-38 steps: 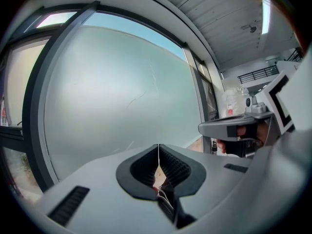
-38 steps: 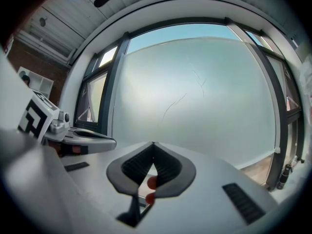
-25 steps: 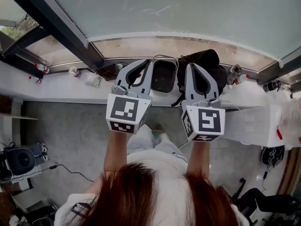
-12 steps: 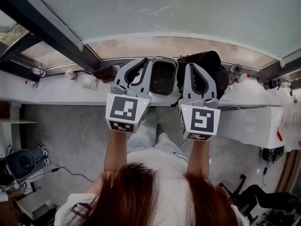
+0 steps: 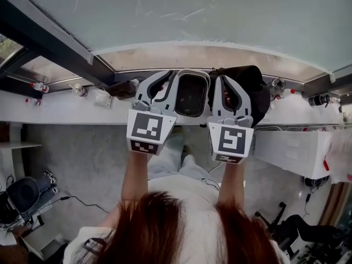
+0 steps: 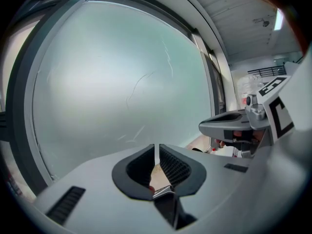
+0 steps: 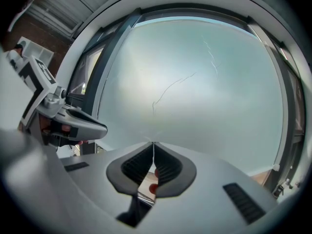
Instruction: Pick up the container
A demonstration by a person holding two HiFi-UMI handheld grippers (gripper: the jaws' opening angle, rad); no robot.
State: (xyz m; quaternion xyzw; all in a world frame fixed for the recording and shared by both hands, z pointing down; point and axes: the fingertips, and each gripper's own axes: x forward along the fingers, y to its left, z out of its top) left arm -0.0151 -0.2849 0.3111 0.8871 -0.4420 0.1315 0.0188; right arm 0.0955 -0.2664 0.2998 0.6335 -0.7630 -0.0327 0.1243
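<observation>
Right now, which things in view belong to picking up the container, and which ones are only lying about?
For the job: container; left tongs and right tongs, both shut, either side of it.
Lying about: black bag; small bottles on the ledge; white box.

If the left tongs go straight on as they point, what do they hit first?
Probably the frosted window pane; nothing else shows ahead of the left tongs, though depth is unclear. The container sits beside them, not ahead.
</observation>
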